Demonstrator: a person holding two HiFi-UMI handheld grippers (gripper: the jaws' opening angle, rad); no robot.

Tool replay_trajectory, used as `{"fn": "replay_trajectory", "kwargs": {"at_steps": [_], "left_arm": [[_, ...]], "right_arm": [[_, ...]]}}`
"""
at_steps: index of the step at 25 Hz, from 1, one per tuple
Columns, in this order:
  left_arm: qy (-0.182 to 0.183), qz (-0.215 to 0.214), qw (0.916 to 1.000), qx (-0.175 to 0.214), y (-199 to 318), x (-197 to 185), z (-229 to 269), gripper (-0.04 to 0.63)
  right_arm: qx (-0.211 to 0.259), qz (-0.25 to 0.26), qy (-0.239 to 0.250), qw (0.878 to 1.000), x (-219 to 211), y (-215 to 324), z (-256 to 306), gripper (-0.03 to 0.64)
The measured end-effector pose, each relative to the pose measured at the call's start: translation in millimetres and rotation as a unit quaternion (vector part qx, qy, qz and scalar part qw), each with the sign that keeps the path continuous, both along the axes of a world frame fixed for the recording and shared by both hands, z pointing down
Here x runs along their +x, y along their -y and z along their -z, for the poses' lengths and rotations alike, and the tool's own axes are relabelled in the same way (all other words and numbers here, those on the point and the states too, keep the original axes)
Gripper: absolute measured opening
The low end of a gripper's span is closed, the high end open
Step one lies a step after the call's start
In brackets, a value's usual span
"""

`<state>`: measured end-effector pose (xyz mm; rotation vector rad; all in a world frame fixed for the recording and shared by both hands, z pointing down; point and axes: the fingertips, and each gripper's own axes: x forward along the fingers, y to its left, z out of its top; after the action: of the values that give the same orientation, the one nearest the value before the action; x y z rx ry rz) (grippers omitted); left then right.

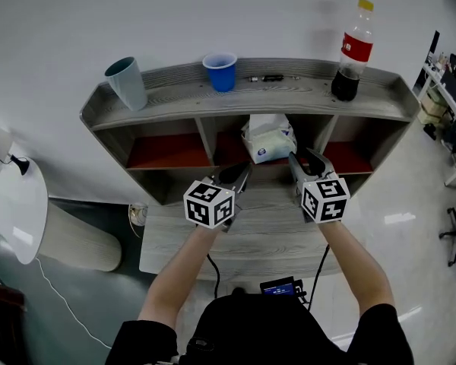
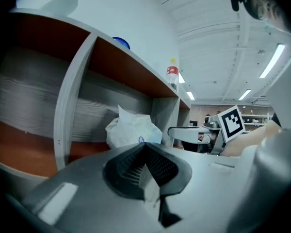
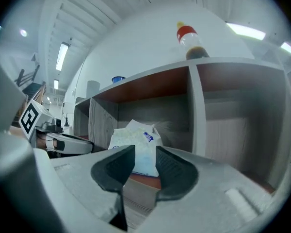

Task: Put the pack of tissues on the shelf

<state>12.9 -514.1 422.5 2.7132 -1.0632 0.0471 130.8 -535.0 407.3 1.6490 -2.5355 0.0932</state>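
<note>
The white pack of tissues point(image 1: 268, 138) stands in the middle compartment of the grey wooden shelf point(image 1: 304, 96), on its red floor. My right gripper point(image 1: 296, 161) is just in front of the pack and a little to its right. It is open, and nothing is between its pads. In the right gripper view the pack point(image 3: 135, 139) shows beyond the open right gripper point(image 3: 144, 162), apart from it. My left gripper point(image 1: 245, 170) hangs in front of the pack to its left, shut and empty. In the left gripper view the pack point(image 2: 132, 130) sits past the shut left gripper point(image 2: 145, 155).
On the shelf's top board stand a grey-green cup point(image 1: 127, 82), a blue cup point(image 1: 220, 71) and a cola bottle point(image 1: 353, 52), with small dark bits point(image 1: 270, 77) between them. The left and right compartments look bare. A grey desk top point(image 1: 243, 238) lies below my grippers. A white rounded thing point(image 1: 15, 207) is at far left.
</note>
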Motion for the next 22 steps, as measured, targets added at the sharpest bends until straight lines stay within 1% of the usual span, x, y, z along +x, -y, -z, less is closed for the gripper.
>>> {"fn": "replay_trajectory", "kwargs": {"at_steps": [4,8,11,14,17,20,22], "left_arm": [[0.005,-0.022,0.9995,0.021,-22,3,-1,0.0],[0.009,-0.034,0.9988,0.033,-40,3,-9,0.0],[0.004,-0.039,0.9987,0.034,-51,2,-18,0.0],[-0.018,-0.043,0.9986,0.026,-58,-4,-25,0.0],[-0.033,-0.032,0.9988,0.019,-61,-13,-31,0.0],[-0.033,-0.025,0.999,0.018,-65,-18,-40,0.0],[-0.031,-0.029,0.9988,0.022,-69,-20,-46,0.0]], "right_arm": [[0.015,-0.001,0.001,1.0,4,-22,3,0.069],[0.011,0.005,0.006,1.0,1,-42,-5,0.015],[0.002,0.009,0.009,1.0,-1,-52,-13,0.003],[-0.002,0.009,0.011,1.0,-2,-61,-19,0.003],[-0.006,0.014,0.012,1.0,-3,-69,-27,0.003],[-0.014,0.02,0.015,1.0,-5,-78,-38,0.003],[-0.019,0.017,0.021,0.999,-5,-82,-44,0.003]]}}
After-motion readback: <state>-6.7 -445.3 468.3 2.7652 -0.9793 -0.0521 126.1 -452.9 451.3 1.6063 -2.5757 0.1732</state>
